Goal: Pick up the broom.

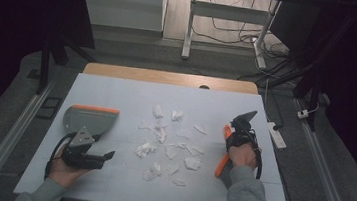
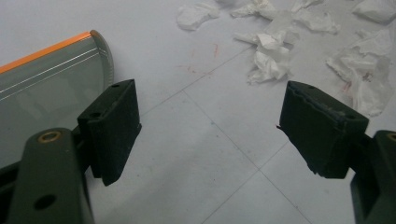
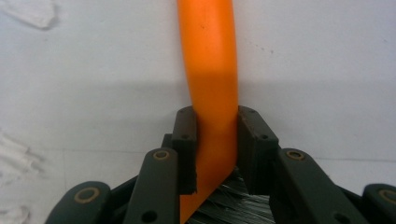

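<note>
Several torn white tissue scraps [image 1: 167, 139] lie scattered over the middle of the pale mat [image 1: 131, 95]. A grey dustpan [image 1: 89, 120] with an orange lip lies flat at the left. Just in front of it, my left gripper [image 1: 106, 155] stands open and holds nothing. In the left gripper view the dustpan [image 2: 46, 79] is at the left jaw, and the scraps [image 2: 268, 60] lie ahead beyond the open gripper [image 2: 210, 116]. My right gripper [image 1: 231, 139] is shut on the orange brush handle [image 1: 221, 166] right of the scraps. In the right gripper view the handle [image 3: 210, 56] runs up from the gripper [image 3: 217, 119], with bristles [image 3: 233, 205] below.
The mat covers a wooden table [image 1: 169, 77] whose far edge shows bare. A white power strip [image 1: 276, 133] lies on the floor just past the table's right edge. Desk legs [image 1: 189, 31] and cables stand beyond the far edge.
</note>
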Motion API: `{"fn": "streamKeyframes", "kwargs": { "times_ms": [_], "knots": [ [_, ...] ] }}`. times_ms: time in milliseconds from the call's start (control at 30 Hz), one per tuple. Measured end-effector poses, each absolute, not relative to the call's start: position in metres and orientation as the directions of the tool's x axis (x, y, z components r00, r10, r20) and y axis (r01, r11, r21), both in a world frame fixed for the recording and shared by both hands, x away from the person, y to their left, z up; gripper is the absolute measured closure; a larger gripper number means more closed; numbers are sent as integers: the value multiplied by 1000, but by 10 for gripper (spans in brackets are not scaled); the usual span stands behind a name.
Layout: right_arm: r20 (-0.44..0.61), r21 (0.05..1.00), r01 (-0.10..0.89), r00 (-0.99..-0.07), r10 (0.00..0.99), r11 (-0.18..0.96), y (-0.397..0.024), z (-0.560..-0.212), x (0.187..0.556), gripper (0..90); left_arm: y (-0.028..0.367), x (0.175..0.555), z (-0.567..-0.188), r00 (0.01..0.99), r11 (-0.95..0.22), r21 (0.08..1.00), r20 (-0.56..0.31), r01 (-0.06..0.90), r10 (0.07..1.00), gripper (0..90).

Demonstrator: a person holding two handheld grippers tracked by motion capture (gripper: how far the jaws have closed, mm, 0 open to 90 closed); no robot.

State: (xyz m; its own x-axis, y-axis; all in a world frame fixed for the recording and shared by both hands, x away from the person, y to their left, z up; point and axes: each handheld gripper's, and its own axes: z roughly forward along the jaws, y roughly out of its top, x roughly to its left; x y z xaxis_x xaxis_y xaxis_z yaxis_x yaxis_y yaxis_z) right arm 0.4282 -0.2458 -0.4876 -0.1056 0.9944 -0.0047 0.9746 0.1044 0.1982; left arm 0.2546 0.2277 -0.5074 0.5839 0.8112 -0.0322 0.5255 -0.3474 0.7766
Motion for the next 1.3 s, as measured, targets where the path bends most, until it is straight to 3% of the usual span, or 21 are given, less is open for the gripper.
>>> {"fn": "streamKeyframes", "kwargs": {
  "times_ms": [333, 700, 767, 1033, 1300],
  "knots": [
    [112, 249, 947, -239, 965, 205, -273, -476, 424, 711, 228, 257, -509, 576, -352, 769, -26, 534, 817, 212],
    [237, 448, 858, -387, 891, 253, -286, -450, 407, 711, 227, 259, -511, 555, -355, 759, -10, 545, 831, 211],
    [285, 512, 822, -437, 853, 250, -286, -442, 402, 712, 227, 260, -511, 548, -354, 759, -5, 547, 836, 211],
    [367, 603, 769, -503, 782, 212, -291, -436, 397, 711, 224, 263, -512, 530, -344, 753, -6, 560, 848, 212],
    [370, 721, 673, -575, 730, 165, -288, -424, 386, 711, 224, 266, -512, 512, -323, 758, -16, 566, 859, 222]
  ]
}}
